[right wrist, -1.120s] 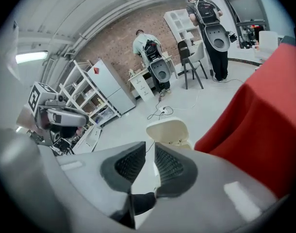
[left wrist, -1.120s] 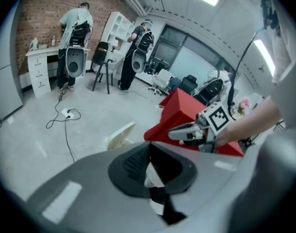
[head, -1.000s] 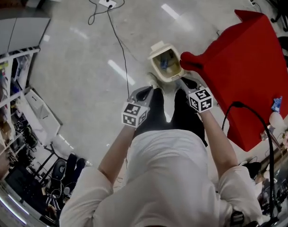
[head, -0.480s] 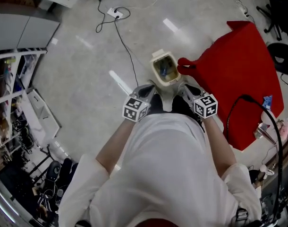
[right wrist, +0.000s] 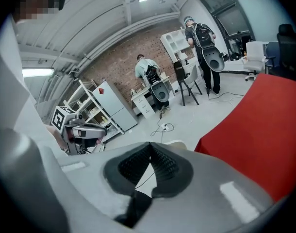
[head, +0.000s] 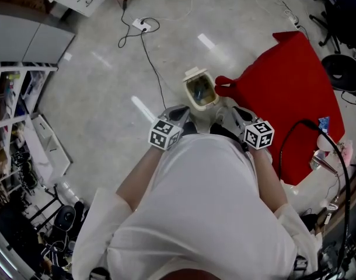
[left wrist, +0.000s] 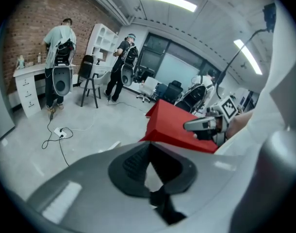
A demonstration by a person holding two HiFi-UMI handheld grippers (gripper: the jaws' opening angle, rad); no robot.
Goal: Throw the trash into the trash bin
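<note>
The cream trash bin (head: 200,90) stands on the grey floor with its lid up and some trash inside, just ahead of the person's feet. My left gripper (head: 181,111) hangs near its left front, shut and empty. My right gripper (head: 231,112) hangs near its right front, also shut with nothing between its pads. In the left gripper view the jaw tips (left wrist: 149,144) meet, and the right gripper (left wrist: 206,125) shows beside the red cloth. In the right gripper view the jaw tips (right wrist: 150,145) touch, the bin's rim (right wrist: 177,143) peeps over them, and the left gripper (right wrist: 82,129) is at the left.
A table under a red cloth (head: 289,92) stands right of the bin. A power strip (head: 140,24) with a black cable runs across the floor behind the bin. Shelves (head: 14,115) line the left. Office chairs (head: 344,16) and other people (left wrist: 60,62) are further off.
Both grippers have risen and drawn back from the bin toward the person's body. The bin now looks smaller and further away in the head view.
</note>
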